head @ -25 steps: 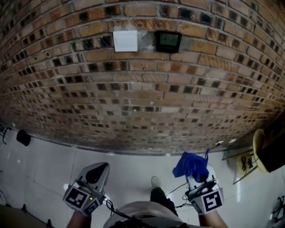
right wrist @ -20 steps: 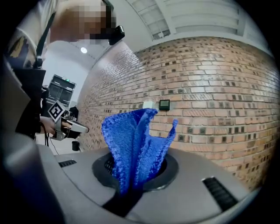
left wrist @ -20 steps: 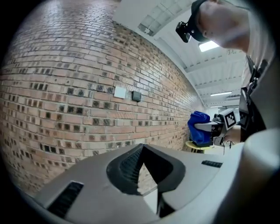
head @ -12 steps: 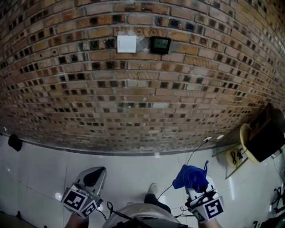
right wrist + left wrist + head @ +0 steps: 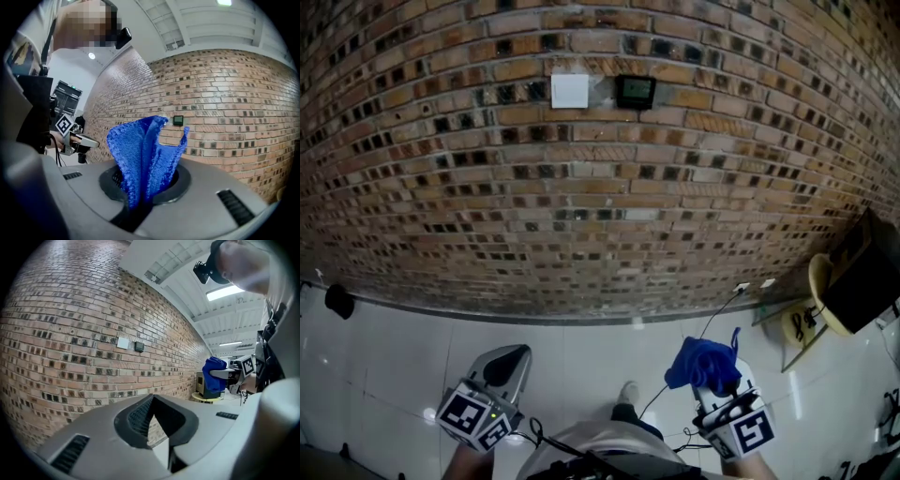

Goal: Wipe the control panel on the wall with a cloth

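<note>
A brick wall (image 5: 600, 234) is filling most of the head view, and a pale glossy floor (image 5: 581, 347) is running along its foot. The person is standing back from the wall, with a light shirt (image 5: 591, 452) and one shoe (image 5: 627, 391) showing at the bottom edge. A dark box (image 5: 862, 281) is leaning at the far right beside a round yellowish thing (image 5: 818, 286), and a thin cable (image 5: 722, 305) is trailing across the floor from the base of the wall toward the person.

The left gripper (image 5: 504, 364) is pointing toward the wall low on the left. Its jaws are lying closed against each other and gripping nothing; in the left gripper view only wall and floor are showing through the notch between them. The right gripper (image 5: 717, 384) is pointing the same way low on the right. Its jaws are clamping a blue cloth (image 5: 703, 364), whose bunched folds are standing up out of them.

High on the wall, well apart from both grippers, a white square plate (image 5: 570, 91) is sitting just left of the small dark control panel (image 5: 635, 91). In the right gripper view the panel is showing just past the upper edge of the cloth. The cloth is not touching it.
</note>
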{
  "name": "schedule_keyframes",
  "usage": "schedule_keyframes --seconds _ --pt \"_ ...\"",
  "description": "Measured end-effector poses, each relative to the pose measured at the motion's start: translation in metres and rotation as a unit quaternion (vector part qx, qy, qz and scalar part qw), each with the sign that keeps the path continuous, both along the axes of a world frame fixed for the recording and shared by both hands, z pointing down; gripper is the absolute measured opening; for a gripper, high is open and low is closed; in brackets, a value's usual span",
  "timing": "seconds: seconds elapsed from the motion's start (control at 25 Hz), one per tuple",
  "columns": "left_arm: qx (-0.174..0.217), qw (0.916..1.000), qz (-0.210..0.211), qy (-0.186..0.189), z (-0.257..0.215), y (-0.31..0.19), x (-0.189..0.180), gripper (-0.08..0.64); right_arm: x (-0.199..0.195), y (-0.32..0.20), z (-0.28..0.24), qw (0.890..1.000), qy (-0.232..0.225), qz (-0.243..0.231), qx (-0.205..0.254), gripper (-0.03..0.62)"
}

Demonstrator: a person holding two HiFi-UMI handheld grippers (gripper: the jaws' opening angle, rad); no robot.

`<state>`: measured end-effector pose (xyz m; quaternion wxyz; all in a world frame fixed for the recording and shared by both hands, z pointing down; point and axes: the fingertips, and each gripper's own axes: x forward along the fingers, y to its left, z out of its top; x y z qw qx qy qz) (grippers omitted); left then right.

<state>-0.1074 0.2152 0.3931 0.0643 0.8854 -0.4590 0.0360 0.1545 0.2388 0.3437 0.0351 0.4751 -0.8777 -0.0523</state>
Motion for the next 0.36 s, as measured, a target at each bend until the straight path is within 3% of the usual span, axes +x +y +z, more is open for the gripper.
schedule_keyframes --seconds 0.36 --pt "-0.001 1.0000 -0.006 0.001 0.0048 0.0121 -0.0038 0.003 -0.0101 0.0063 0.0012 1.000 0.001 -0.016 0.002 0.086"
